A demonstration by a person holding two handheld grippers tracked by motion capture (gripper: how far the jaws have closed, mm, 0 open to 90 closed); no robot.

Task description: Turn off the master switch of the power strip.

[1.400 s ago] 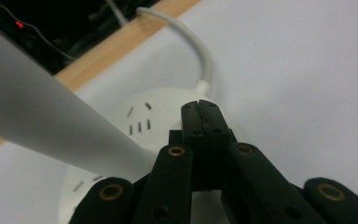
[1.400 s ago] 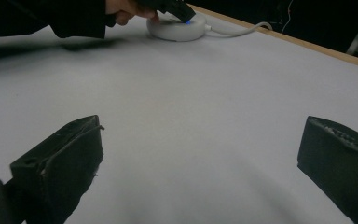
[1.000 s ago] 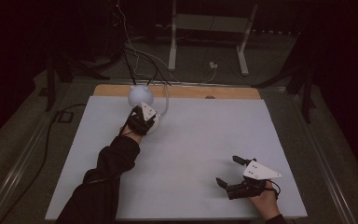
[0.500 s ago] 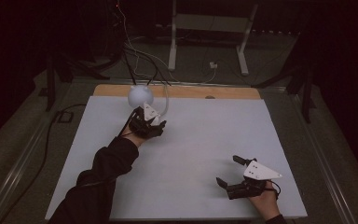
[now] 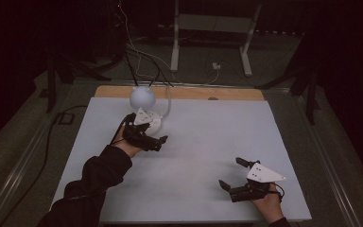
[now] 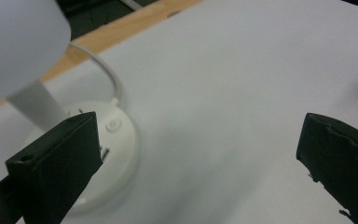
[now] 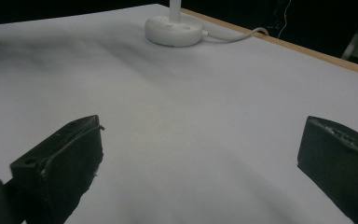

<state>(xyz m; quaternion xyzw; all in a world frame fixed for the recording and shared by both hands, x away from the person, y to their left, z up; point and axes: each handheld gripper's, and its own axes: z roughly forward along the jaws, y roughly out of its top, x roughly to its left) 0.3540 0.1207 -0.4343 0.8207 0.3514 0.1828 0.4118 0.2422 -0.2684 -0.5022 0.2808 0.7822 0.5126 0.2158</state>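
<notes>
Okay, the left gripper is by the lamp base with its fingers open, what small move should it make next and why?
Probably draw the left gripper back from the lamp toward bare table. Its jaws have just been opening, nothing sits between them, and the lamp stands free on its base.

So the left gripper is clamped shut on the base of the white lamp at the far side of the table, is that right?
Not quite. The left gripper is open, its jaws having just been opening, with nothing between them; the left gripper view shows this. The white lamp does stand at the far side of the table, its base beside one jaw.
</notes>
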